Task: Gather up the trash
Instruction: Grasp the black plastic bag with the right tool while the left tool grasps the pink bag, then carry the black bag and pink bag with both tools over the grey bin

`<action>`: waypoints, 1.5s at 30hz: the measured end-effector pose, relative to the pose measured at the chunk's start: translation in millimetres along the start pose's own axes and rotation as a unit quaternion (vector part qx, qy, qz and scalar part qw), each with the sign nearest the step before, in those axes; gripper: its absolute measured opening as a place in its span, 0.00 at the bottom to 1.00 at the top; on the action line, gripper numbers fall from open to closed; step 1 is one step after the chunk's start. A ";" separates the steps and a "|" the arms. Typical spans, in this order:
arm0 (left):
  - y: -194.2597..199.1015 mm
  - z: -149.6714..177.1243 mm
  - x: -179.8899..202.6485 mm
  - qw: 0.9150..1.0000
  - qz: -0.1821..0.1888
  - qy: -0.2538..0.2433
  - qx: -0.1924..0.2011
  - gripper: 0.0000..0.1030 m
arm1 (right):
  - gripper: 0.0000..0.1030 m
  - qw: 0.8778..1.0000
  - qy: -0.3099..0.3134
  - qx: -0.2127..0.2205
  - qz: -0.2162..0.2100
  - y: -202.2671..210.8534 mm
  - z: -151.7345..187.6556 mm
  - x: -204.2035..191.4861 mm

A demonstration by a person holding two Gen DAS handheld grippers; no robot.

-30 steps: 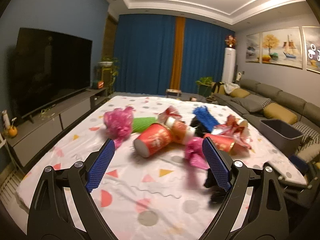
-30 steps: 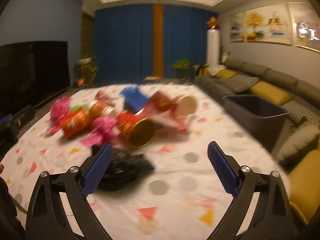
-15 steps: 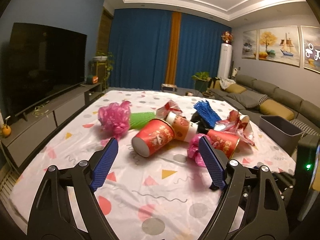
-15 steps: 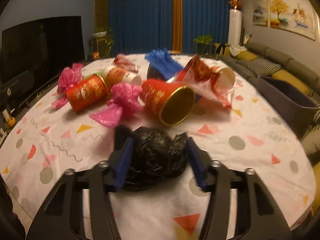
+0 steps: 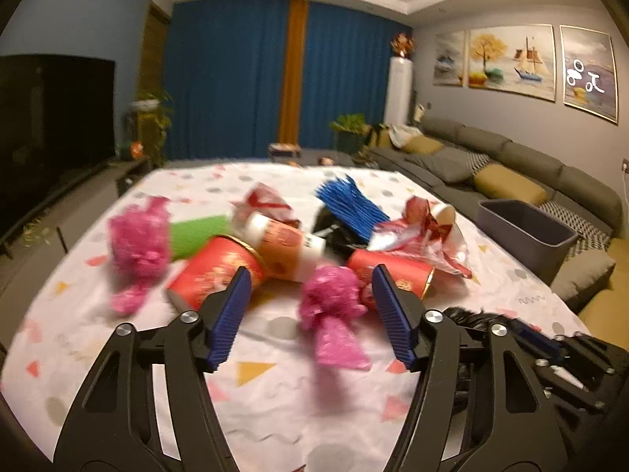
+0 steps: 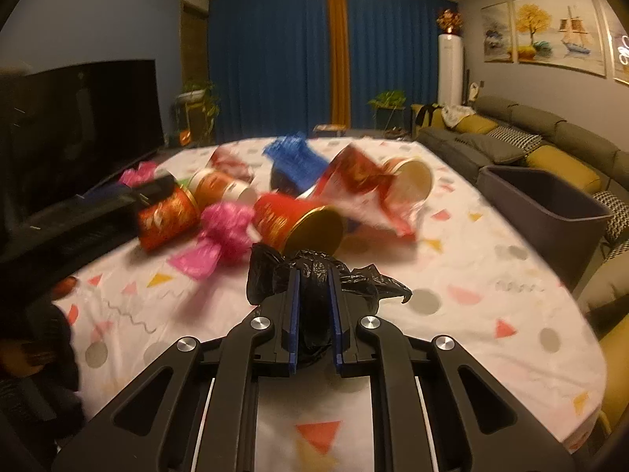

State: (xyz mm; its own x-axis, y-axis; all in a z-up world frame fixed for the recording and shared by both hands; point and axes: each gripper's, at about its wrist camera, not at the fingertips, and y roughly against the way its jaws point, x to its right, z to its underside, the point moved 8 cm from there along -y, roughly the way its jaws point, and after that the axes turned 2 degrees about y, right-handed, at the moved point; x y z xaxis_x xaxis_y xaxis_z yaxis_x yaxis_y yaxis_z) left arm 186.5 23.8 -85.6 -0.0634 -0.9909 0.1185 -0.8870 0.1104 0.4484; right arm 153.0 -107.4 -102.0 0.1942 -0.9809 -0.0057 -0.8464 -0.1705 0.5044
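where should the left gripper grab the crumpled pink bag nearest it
Grip the bunched upper knot of the pink bag, coming in from the near table edge. Its flat tail lies limp on the cloth, while the knot stands up between the closing left gripper pads.

Home living rm: sofa (image 5: 511, 157), TV (image 6: 78, 126), curtains (image 5: 236, 78).

A heap of trash lies on the worktop (image 6: 491, 314): 2 cups (image 6: 298, 220) on their sides at its near edge, a crumpled bag (image 5: 334, 310) between them, and a bundle of straws (image 5: 350, 208) behind. A bin (image 6: 550, 212) stands at the worktop's right edge, with a sofa (image 6: 550, 145) behind it along the right wall. A TV (image 6: 86, 126) stands to the left, curtains (image 6: 275, 63) at the far end.
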 end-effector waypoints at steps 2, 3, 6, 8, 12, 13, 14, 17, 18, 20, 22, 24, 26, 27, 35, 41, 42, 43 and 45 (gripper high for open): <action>-16.1 2.4 4.0 1.000 0.004 -0.003 -0.018 0.55 | 0.13 1.000 -0.006 0.006 0.004 3.9 -3.1 8.1; -21.6 4.2 5.7 1.000 0.004 -0.003 -0.025 0.51 | 0.13 1.000 -0.008 0.008 0.006 5.8 -4.5 12.2; -43.8 9.3 7.6 0.998 0.006 -0.002 -0.056 0.45 | 0.13 1.000 -0.010 0.012 0.011 8.6 -7.3 20.4; -57.2 13.7 8.4 0.997 0.015 0.001 -0.076 0.43 | 0.13 1.000 -0.013 0.015 0.014 9.5 -8.0 24.7; -78.3 22.8 9.3 0.993 0.024 0.005 -0.116 0.35 | 0.13 1.000 -0.018 0.015 0.016 8.6 -9.5 32.2; -80.5 23.7 8.6 0.992 0.028 0.008 -0.120 0.33 | 0.13 1.000 -0.019 0.015 0.016 9.2 -9.2 32.7; -81.8 23.8 7.5 0.992 0.033 0.014 -0.120 0.32 | 0.13 1.000 -0.020 0.015 0.017 9.2 -9.2 33.6; -85.1 24.6 5.3 0.991 0.039 0.015 -0.125 0.24 | 0.13 1.000 -0.021 0.014 0.018 8.9 -9.4 36.3; -85.1 24.7 4.7 0.991 0.041 0.015 -0.124 0.19 | 0.13 0.999 -0.022 0.015 0.018 9.3 -9.6 37.2; -80.3 24.3 4.8 0.992 0.044 0.015 -0.118 0.15 | 0.13 0.999 -0.022 0.015 0.018 10.2 -9.0 37.4; -72.8 24.6 4.5 0.993 0.045 0.015 -0.110 0.12 | 0.13 0.999 -0.023 0.016 0.019 12.4 -8.8 37.7; -63.8 25.5 3.2 0.993 0.046 0.018 -0.103 0.06 | 0.13 0.999 -0.023 0.017 0.019 14.8 -8.7 38.7; -52.1 23.3 1.6 0.994 0.050 0.024 -0.093 0.05 | 0.13 0.999 -0.023 0.020 0.020 16.5 -10.0 40.5; -45.5 21.3 1.4 0.995 0.053 0.026 -0.087 0.05 | 0.13 0.999 -0.023 0.021 0.021 17.7 -10.6 41.7; -10.7 2.6 5.4 0.997 0.063 0.027 -0.044 0.05 | 0.13 0.999 -0.029 0.030 0.029 27.4 -13.6 50.9; 13.3 -20.2 33.2 0.996 0.089 0.012 -0.010 0.05 | 0.13 0.998 -0.031 0.051 0.038 39.6 -24.1 61.6; 14.6 -23.1 38.4 0.996 0.092 0.009 -0.008 0.05 | 0.13 0.997 -0.032 0.055 0.041 42.1 -26.4 65.2; 14.8 -25.8 45.5 0.995 0.096 0.004 -0.005 0.05 | 0.13 0.997 -0.033 0.059 0.044 44.4 -28.5 69.0; 14.6 -30.3 59.6 0.995 0.102 -0.006 -0.002 0.05 | 0.13 0.996 -0.036 0.064 0.050 47.7 -32.2 76.9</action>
State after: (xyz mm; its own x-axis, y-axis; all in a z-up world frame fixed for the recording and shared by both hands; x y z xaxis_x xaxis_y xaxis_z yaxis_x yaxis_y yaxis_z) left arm 183.6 -31.3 -45.1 -0.2478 -0.9485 0.1974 -0.8535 0.3101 0.4188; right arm 143.5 -187.9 -50.6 0.0741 -0.9969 -0.0257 -0.9173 -0.0782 0.3905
